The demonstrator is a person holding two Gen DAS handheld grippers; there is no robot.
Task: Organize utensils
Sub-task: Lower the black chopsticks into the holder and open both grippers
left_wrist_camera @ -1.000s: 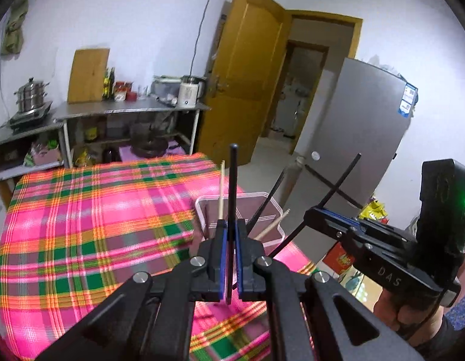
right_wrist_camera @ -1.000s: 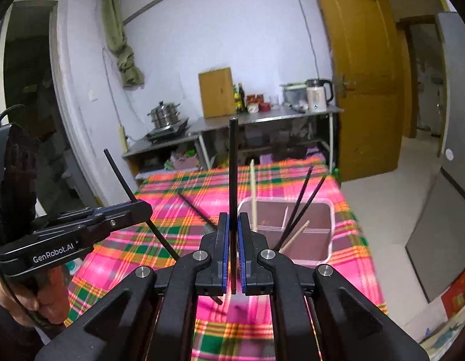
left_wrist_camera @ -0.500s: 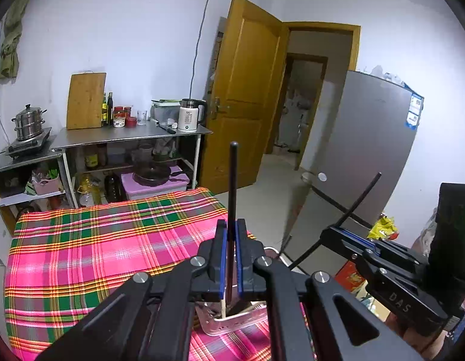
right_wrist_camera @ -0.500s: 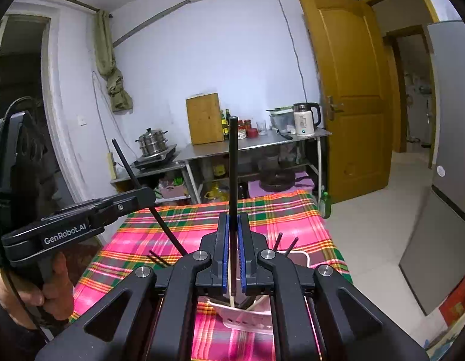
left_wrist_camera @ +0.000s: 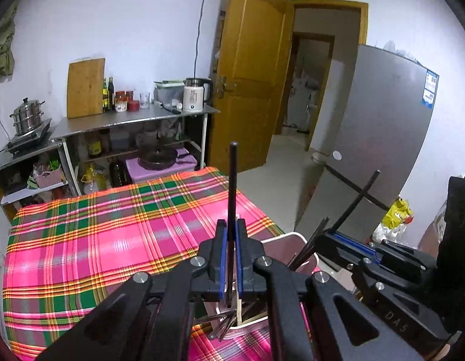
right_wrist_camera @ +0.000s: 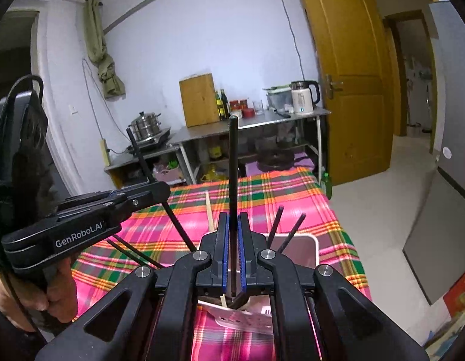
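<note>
My left gripper (left_wrist_camera: pixel 229 231) is shut on a black chopstick (left_wrist_camera: pixel 232 180) that stands upright between its pads. My right gripper (right_wrist_camera: pixel 231 228) is shut on another black chopstick (right_wrist_camera: pixel 233 162), also upright. Both hover over a white plastic utensil holder (right_wrist_camera: pixel 310 245) on the pink plaid tablecloth (left_wrist_camera: pixel 97 234); the holder (left_wrist_camera: pixel 285 239) also shows in the left wrist view. It holds several black chopsticks (right_wrist_camera: pixel 288 230) and a pale wooden one (right_wrist_camera: pixel 209 213). The right gripper (left_wrist_camera: pixel 346 240) shows in the left wrist view, the left gripper (right_wrist_camera: pixel 154 192) in the right wrist view.
A steel shelf (left_wrist_camera: pixel 127 120) with a kettle (left_wrist_camera: pixel 194 94), jars, bottles and a cutting board (left_wrist_camera: pixel 85 87) stands behind the table. A steamer pot (left_wrist_camera: pixel 29 117) sits at the left. A yellow door (left_wrist_camera: pixel 247 69) and a grey fridge (left_wrist_camera: pixel 382 138) are at the right.
Both grippers have lowered and tilted back toward the table, so the holder and more tablecloth show again. Each still grips its chopstick.
</note>
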